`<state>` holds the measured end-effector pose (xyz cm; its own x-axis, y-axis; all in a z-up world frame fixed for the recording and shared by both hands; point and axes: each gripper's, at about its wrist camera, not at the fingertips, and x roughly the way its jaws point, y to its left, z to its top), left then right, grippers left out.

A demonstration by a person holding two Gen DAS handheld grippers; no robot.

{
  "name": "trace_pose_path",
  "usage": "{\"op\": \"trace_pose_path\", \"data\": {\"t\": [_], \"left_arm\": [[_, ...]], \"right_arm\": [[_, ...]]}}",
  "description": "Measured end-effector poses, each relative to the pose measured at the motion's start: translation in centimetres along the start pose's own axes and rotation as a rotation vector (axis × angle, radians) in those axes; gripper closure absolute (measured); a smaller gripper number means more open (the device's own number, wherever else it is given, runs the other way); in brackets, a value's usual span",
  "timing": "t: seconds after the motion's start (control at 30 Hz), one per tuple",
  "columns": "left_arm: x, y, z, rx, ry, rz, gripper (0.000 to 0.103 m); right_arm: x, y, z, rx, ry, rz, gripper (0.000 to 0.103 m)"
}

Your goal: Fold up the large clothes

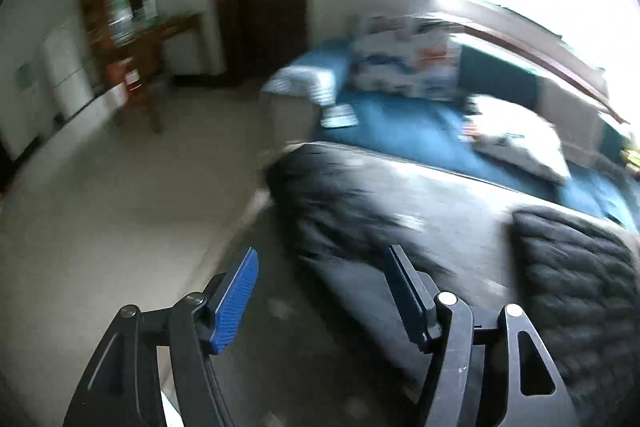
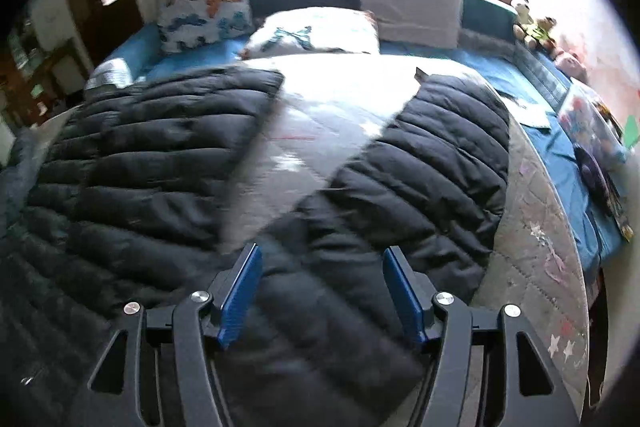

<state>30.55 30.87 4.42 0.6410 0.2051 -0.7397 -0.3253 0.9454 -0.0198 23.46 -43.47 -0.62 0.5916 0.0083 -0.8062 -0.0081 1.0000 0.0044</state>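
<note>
A large black quilted puffer jacket [image 2: 168, 163] lies spread on a grey quilt [image 2: 320, 115] on the bed, its two sleeves or panels angled apart in a V. My right gripper [image 2: 322, 259] is open and empty, just above the jacket's lower middle. In the left wrist view the jacket [image 1: 340, 203] shows blurred, with another part at the right [image 1: 576, 267]. My left gripper [image 1: 322, 263] is open and empty, over the quilt's left edge [image 1: 288, 307] beside the jacket.
Butterfly-print pillows [image 2: 200, 11] and a beige cushion [image 2: 412, 7] sit at the bed's head under a bright window. Toys and bags [image 2: 592, 131] line the right side. Left of the bed are bare floor [image 1: 120, 195], a wooden table [image 1: 152, 43] and a door.
</note>
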Motion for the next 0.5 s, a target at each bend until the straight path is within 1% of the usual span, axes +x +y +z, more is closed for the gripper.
{"op": "trace_pose_path", "data": {"t": [0.03, 0.07, 0.1, 0.13, 0.17, 0.27, 0.33, 0.4, 0.5], "left_arm": [[-1.3, -1.3, -0.8, 0.026, 0.004, -0.054, 0.033], [-2.0, -2.5, -1.5, 0.043, 0.012, -0.090, 0.033], [-3.1, -4.2, -3.1, 0.075, 0.023, -0.154, 0.033], [-3.9, -5.1, -4.2, 0.099, 0.028, -0.189, 0.034], [-4.6, -6.9, -5.9, 0.138, 0.042, -0.234, 0.034], [-5.2, -11.2, -9.8, 0.231, 0.068, -0.298, 0.034], [-4.7, -13.6, -12.1, 0.281, 0.096, -0.312, 0.038], [-3.7, -15.4, -14.5, 0.330, 0.130, -0.296, 0.039], [-1.8, -16.9, -17.9, 0.428, 0.154, -0.194, 0.039]], "right_arm": [[-0.8, 0.8, -0.3, -0.017, -0.004, 0.023, 0.034], [-1.3, 1.6, -0.5, -0.034, -0.004, 0.046, 0.034], [-2.0, 2.7, -0.9, -0.060, -0.003, 0.075, 0.034], [-2.5, 3.6, -1.1, -0.080, -0.001, 0.086, 0.034], [-3.1, 4.9, -1.6, -0.111, -0.002, 0.105, 0.034], [-4.5, 7.8, -2.8, -0.191, -0.002, 0.166, 0.034], [-5.3, 10.1, -4.0, -0.244, 0.005, 0.214, 0.034], [-5.7, 12.2, -5.3, -0.292, 0.022, 0.260, 0.034], [-5.9, 14.5, -7.5, -0.351, 0.049, 0.315, 0.034]]}}
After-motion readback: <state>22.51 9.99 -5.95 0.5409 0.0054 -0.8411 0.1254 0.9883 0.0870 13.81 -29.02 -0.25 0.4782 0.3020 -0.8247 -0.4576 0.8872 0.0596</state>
